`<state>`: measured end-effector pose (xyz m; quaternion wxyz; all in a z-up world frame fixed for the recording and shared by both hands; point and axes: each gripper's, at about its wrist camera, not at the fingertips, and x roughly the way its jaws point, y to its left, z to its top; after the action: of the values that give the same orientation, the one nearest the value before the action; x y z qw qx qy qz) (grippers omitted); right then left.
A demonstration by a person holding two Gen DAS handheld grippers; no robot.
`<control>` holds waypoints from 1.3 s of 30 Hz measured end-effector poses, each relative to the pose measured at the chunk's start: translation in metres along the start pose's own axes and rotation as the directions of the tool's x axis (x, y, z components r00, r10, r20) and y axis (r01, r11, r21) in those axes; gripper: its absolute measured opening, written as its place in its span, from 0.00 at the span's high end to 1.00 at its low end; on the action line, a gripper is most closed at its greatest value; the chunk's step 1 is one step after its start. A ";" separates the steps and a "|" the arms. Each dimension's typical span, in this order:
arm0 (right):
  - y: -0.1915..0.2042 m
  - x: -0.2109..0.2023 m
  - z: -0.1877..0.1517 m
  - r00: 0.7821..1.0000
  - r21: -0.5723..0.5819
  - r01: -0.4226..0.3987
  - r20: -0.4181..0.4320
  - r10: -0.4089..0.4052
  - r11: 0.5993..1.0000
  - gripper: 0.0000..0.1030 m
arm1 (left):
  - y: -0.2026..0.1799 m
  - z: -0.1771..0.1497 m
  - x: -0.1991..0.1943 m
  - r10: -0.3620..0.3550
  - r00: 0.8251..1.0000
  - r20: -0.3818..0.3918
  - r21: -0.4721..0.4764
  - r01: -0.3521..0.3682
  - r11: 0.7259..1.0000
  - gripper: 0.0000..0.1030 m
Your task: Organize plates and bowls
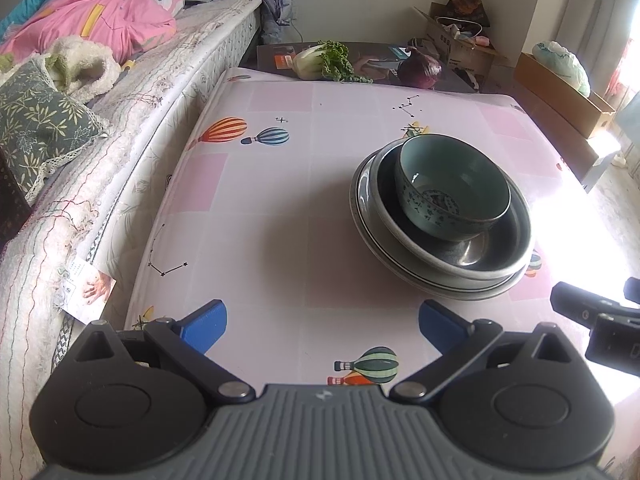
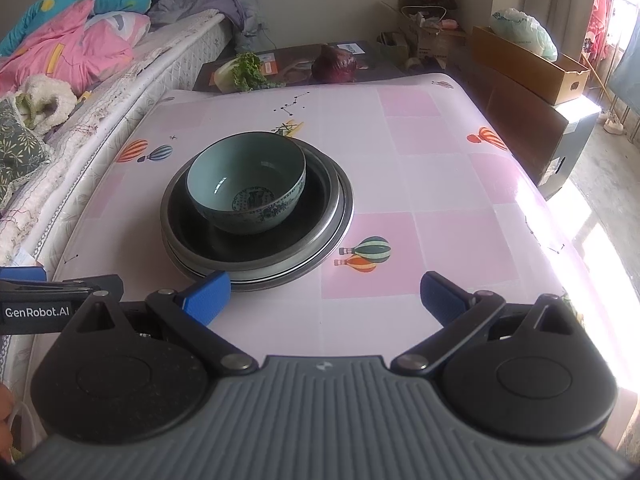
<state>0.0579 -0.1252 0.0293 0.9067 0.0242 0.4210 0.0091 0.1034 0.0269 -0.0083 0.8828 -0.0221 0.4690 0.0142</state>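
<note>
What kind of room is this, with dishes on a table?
Most likely a bedroom doubling as living space: a bed heaped with a pink quilt stands right beside the table, and cardboard boxes line the far wall.

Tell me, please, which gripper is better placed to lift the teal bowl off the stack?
Probably the right gripper: open, with the stack just beyond its left finger and the teal bowl near.
</note>
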 end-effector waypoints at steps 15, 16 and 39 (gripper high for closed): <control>0.000 0.000 0.000 1.000 0.000 0.000 -0.001 0.000 1.000 0.01 | 0.001 0.001 -0.002 -0.001 1.000 0.000 -0.005 0.001 1.000 0.00; 0.000 0.000 0.000 1.000 0.000 0.000 -0.001 0.000 1.000 0.01 | 0.001 0.001 -0.002 -0.001 1.000 0.000 -0.005 0.001 1.000 0.00; 0.002 0.000 0.000 1.000 0.000 0.001 -0.002 -0.001 1.000 0.01 | 0.003 0.000 -0.002 -0.004 1.000 -0.001 -0.009 0.004 1.000 0.00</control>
<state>0.0580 -0.1237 0.0293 0.9063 0.0241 0.4219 0.0088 0.1023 0.0299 -0.0064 0.8825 -0.0271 0.4694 0.0147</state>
